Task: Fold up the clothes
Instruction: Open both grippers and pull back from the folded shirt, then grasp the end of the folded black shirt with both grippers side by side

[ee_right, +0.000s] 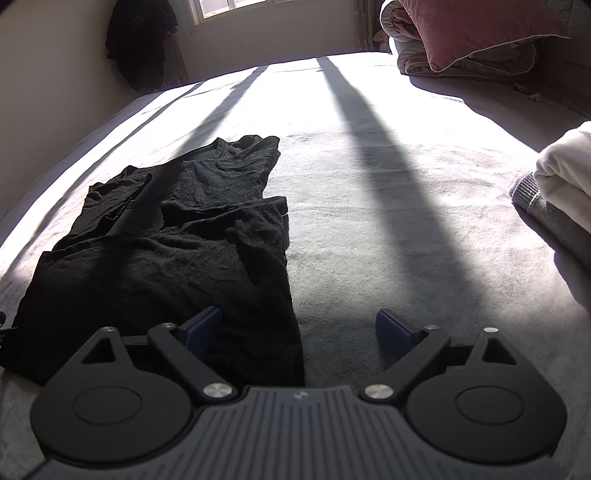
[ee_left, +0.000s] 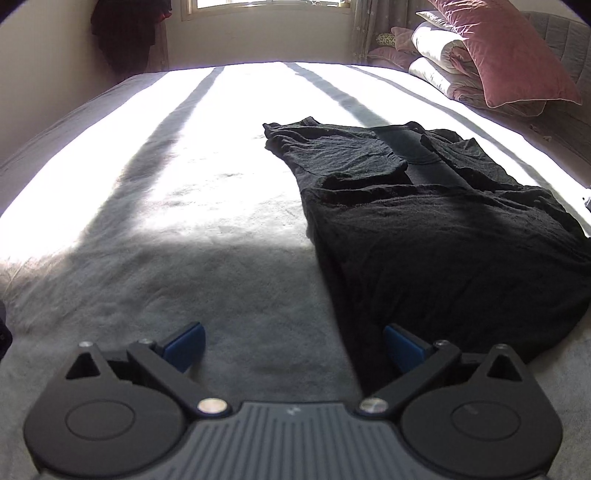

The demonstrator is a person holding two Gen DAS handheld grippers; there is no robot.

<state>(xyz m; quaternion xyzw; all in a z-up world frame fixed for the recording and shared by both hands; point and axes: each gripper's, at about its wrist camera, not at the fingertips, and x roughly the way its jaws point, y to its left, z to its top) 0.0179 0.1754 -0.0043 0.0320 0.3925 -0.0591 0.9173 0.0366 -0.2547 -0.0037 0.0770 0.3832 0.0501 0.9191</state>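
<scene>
A black T-shirt [ee_left: 436,236] lies on the grey bed [ee_left: 207,266], its sides and sleeves folded inward into a long strip. In the left wrist view it lies right of centre. My left gripper [ee_left: 293,349] stands open at the shirt's near left corner, blue pads wide apart, nothing between them. In the right wrist view the same black T-shirt [ee_right: 166,254] lies at the left. My right gripper [ee_right: 299,332] is open over the shirt's near right edge; its left pad is above the cloth, its right pad above the bed [ee_right: 388,229]. Neither pad presses on the fabric.
A pink pillow [ee_left: 506,51] and a folded white quilt [ee_left: 443,62] are stacked at the far right of the bed. A white and grey folded pile [ee_right: 557,192] lies at the right edge. Dark clothes [ee_left: 129,33] hang on the far wall beside a window. Bright sunlight strips cross the bed.
</scene>
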